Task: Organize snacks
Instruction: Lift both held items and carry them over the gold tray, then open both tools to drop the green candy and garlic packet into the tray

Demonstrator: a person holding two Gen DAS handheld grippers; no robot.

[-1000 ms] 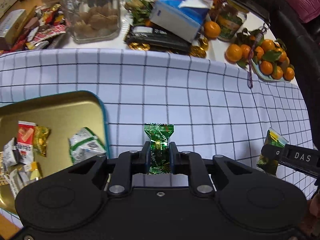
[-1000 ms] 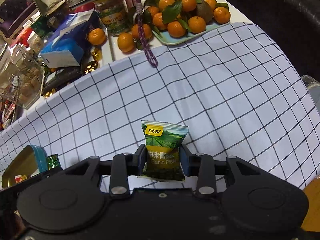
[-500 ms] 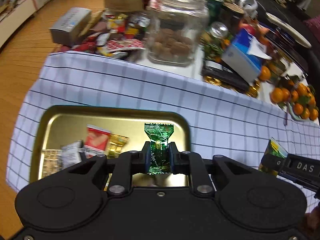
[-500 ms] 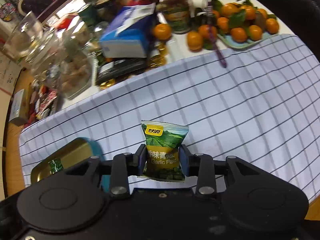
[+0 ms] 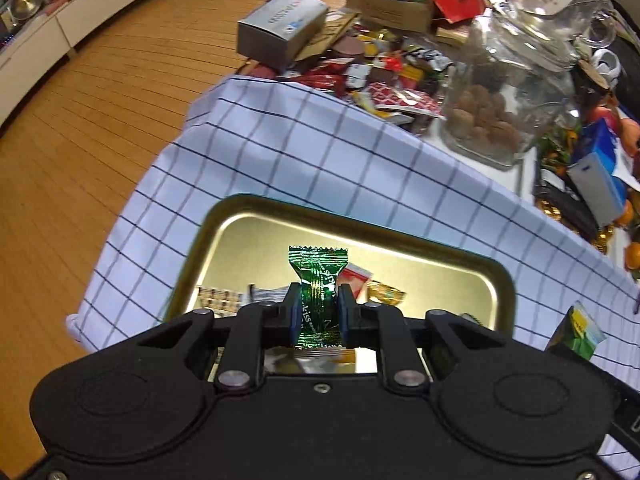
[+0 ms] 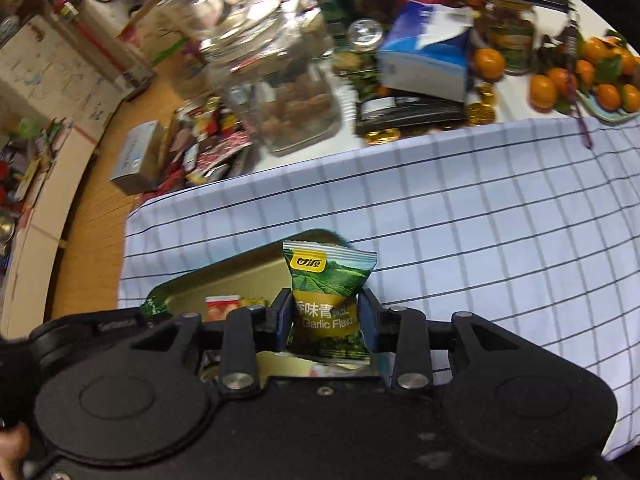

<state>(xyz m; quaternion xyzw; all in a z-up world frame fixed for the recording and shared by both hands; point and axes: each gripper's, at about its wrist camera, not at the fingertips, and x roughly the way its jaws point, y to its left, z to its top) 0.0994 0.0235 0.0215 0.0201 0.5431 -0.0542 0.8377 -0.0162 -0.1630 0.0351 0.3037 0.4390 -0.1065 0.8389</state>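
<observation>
Here the gold tin tray (image 5: 400, 240) sits on the checked cloth (image 5: 320, 160) near the left end of the worktop, close to the cloth's hanging corner. Inside it lie several wrapped snacks: a red-and-white packet (image 5: 357, 278), a gold-foil sweet (image 5: 386, 294), and a patterned pale wrapper (image 5: 218, 296) toward the tray's left side; more wrappers are partly hidden under the gripper body. Behind the cloth, along the worktop's far edge, a glass jar (image 5: 504, 104) holds round brown pieces in its lower part, with a heap of loose snack packets (image 5: 380, 76) and a grey box (image 5: 282, 26) to its left. In the right wrist view, a plate of oranges (image 6: 608, 80) sits at the far right corner.

The left gripper (image 5: 319, 312) has its jaws closed narrowly on a green foil candy (image 5: 318, 280), held upright above the tray's interior, its crimped top end poking up past the fingertips. The right gripper (image 6: 326, 320) has its jaws clamped a little wider on a green-and-yellow garlic snack packet (image 6: 326, 284), also upright, over the tray's right end; the tray's rim (image 6: 240, 264) shows just behind it.
</observation>
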